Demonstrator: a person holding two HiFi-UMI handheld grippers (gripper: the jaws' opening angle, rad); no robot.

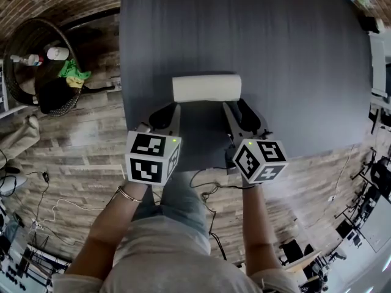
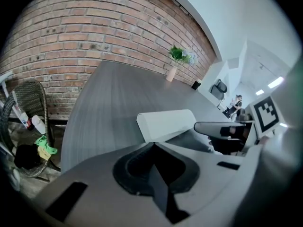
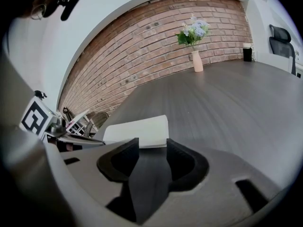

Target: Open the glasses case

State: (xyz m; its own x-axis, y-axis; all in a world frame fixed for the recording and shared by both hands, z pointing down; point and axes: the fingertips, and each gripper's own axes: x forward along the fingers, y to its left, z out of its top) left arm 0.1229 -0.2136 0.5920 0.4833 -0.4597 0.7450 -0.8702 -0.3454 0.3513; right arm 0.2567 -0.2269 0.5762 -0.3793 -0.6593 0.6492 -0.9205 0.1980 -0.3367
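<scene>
Shows closed white glasses case (image 1: 206, 88) on grey table (image 1: 275, 54). Shows left gripper (image 1: 178, 105) pinched together, empty, and right gripper (image 1: 233, 104) spread wide, empty.

left gripper (image 2: 154, 144) jaws closed together, nothing between them, tips at near edge of white rectangular glasses case (image 2: 166, 123). case lies flat on dark grey table (image 2: 109, 98). right gripper (image 2: 210, 130) just beside case's right end. red brick wall (image 2: 94, 27) behind, green plant in pale vase (image 2: 174, 65) at far table end, dark wicker chair (image 2: 28, 126) on the left.
</scene>
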